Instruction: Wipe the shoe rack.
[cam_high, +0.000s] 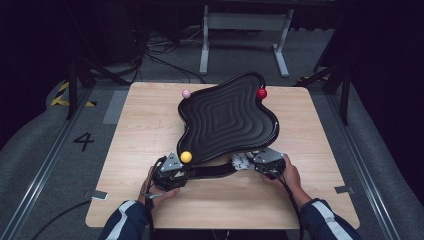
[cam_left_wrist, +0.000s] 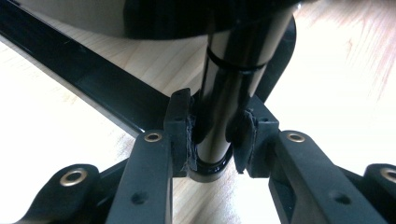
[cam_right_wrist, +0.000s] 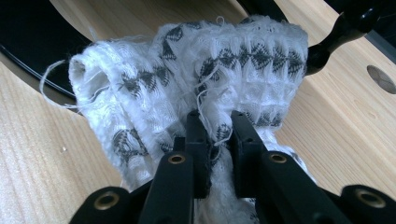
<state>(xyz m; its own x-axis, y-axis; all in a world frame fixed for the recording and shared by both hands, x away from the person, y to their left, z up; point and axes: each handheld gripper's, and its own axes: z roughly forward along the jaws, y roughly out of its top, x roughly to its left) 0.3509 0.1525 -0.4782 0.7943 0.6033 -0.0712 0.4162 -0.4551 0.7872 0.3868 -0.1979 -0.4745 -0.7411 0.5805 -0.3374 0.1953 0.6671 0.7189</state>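
**Both grippers clamped at the near edge of the black tray stand**

We see a pale wooden table (cam_high: 150, 130) with a black wavy tray (cam_high: 227, 117) raised on a stand near its middle. The tray's surface is ribbed in rings, and its rim tilts up toward the far right. Three small balls sit at its corners: a yellow ball (cam_high: 186, 156) at the near left, a pink ball (cam_high: 186, 93) at the far left and a red ball (cam_high: 261, 93) at the far right.

Our left gripper (cam_high: 172, 172) rests at the near left corner of the tray, just below the yellow ball. In the left gripper view its jaws are narrow around a glossy black post (cam_left_wrist: 224, 93) of the stand, and both pads (cam_left_wrist: 183, 126) press against it. The post stands upright on the table, with a black bar (cam_left_wrist: 93, 84) of the base running off to the left behind it.

Our right gripper (cam_high: 260, 160) lies at the near right edge of the tray. In the right gripper view its jaws are nearly together, pinching a bunched white cloth (cam_right_wrist: 196, 79) with a grey woven pattern. The cloth rests on the table, touching the tray's dark edge, and loose threads hang from its left fold.

Both hands grip the tools from the near side of the table, in sleeves that are dark with white stripes.
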